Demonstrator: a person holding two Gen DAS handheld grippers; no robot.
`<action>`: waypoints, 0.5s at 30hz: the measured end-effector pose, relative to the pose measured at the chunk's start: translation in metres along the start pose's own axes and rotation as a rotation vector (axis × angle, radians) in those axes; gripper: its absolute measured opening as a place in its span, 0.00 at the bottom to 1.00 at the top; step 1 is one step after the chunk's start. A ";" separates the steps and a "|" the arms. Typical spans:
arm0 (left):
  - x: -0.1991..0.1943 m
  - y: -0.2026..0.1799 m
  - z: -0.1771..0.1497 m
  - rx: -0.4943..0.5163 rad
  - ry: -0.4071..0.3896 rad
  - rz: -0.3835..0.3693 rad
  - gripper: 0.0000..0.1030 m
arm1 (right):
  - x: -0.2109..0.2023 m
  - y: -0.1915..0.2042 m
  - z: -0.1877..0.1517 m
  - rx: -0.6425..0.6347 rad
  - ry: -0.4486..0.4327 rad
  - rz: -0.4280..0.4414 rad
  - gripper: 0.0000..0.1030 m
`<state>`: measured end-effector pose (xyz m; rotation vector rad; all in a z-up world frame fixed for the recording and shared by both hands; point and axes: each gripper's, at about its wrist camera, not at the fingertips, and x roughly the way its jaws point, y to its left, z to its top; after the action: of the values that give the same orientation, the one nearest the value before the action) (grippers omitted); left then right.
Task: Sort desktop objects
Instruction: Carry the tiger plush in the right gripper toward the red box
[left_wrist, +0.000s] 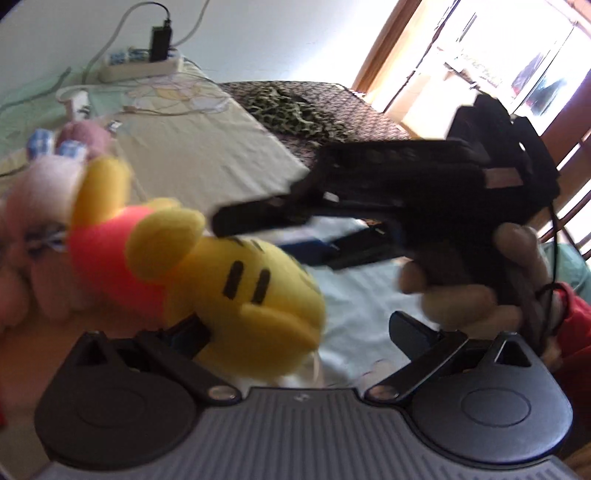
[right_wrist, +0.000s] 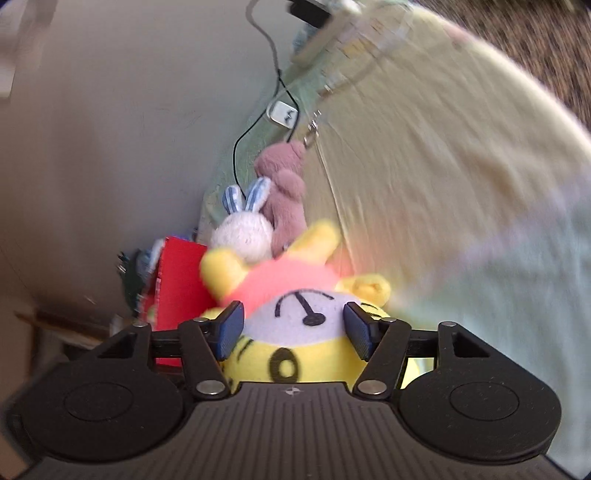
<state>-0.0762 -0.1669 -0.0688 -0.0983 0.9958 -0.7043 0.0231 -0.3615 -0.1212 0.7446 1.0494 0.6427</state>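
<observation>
Right gripper (right_wrist: 293, 328): blue pads pressed on both sides of the yellow plush tiger in a pink shirt (right_wrist: 295, 332), its lower body hidden under the housing. Left gripper (left_wrist: 299, 328): fingers spread wide, the toy blurred against the left one; actual contact unclear. Behind: white plush rabbit (right_wrist: 243, 232), mauve plush bear (right_wrist: 284, 192), half-hidden red box (right_wrist: 177, 280).

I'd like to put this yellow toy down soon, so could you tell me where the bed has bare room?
The widest free patch is the pale yellow sheet, between the pink plush and the dark patterned blanket. The pale blue sheet nearer is also mostly bare. It is crowded by the wall: white rabbit, red box, and the power strip with cables.
</observation>
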 end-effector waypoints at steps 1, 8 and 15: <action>0.004 -0.003 0.001 -0.012 0.003 -0.027 0.96 | 0.000 0.007 0.005 -0.059 0.004 -0.006 0.62; 0.023 -0.011 -0.008 0.024 0.057 -0.065 0.92 | -0.021 0.016 0.017 -0.208 0.016 -0.002 0.55; -0.022 0.003 -0.001 0.106 0.000 -0.005 0.92 | -0.050 -0.022 -0.001 0.081 -0.113 -0.042 0.56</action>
<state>-0.0828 -0.1515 -0.0542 -0.0082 0.9567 -0.7606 0.0066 -0.4131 -0.1129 0.8183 0.9888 0.5186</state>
